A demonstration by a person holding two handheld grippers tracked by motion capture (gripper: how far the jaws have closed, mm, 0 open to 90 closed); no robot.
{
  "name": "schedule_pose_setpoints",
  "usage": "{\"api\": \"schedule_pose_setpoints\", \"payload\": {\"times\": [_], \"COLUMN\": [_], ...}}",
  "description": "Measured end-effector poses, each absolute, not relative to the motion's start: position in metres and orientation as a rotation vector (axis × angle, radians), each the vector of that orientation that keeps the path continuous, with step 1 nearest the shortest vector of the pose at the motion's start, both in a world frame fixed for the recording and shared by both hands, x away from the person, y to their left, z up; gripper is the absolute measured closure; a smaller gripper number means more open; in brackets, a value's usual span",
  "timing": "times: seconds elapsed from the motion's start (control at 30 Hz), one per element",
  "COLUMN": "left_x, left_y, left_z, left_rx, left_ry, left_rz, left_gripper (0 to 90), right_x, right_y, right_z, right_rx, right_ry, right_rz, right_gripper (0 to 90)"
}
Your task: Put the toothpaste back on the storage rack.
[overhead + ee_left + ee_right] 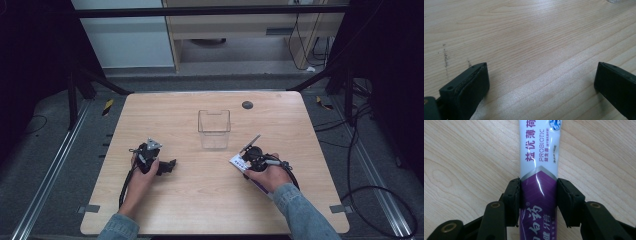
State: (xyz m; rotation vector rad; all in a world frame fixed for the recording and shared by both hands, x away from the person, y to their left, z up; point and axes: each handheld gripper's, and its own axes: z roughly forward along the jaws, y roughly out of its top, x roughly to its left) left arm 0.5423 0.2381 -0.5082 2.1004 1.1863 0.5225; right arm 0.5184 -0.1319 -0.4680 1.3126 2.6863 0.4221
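Two grippers are working over the wooden table (200, 200), and just one of them is busy. The right gripper (538, 195) is clamping a white and purple toothpaste tube (539, 165), its jaws pressing on both sides of the purple end while the tube is lying flat on the wood, at the right of the table and a little nearer the person than the clear plastic box (214, 129). The left gripper (541, 82) is resting low over bare wood with its jaws spread wide and nothing between them.

To my eye the tube is being picked up, probably for the box standing at the middle of the table. The tube is soft and glossy, so a squeeze this near one end is risking a slip or a sag as it lifts, and the long free end could droop and catch the box's rim. The box looks light, too; a knock might tip it or push it away.
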Motion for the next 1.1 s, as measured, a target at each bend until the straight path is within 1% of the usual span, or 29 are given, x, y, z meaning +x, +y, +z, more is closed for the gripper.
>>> {"api": "schedule_pose_setpoints", "payload": {"times": [0.23, 0.33, 0.67, 0.83, 1.1], "left_x": [0.5424, 0.5424, 0.5425, 0.5424, 0.5424], "left_y": [0.2381, 0.2381, 0.2381, 0.2381, 0.2381], "left_z": [-0.5082, -0.5081, -0.5082, -0.5082, -0.5082], "left_rx": [2.100, 2.100, 2.100, 2.100, 2.101], "left_ry": [1.186, 1.186, 1.186, 1.186, 1.186], "left_rz": [0.522, 0.522, 0.522, 0.522, 0.522], "left_gripper": [0.0, 0.0, 0.0, 0.0, 0.0], "right_x": [0.5205, 0.5220, 0.5226, 0.5223, 0.5218], "right_y": [-0.1292, -0.1269, -0.1249, -0.1240, -0.1242], "right_z": [-0.4682, -0.4691, -0.4692, -0.4691, -0.4674], "right_rx": [1.324, 1.324, 1.309, 1.266, 1.283], "right_ry": [2.688, 2.689, 2.686, 2.686, 2.681], "right_rz": [0.438, 0.442, 0.423, 0.403, 0.407], "right_gripper": [54.3, 52.5, 55.0, 59.7, 67.6]}}
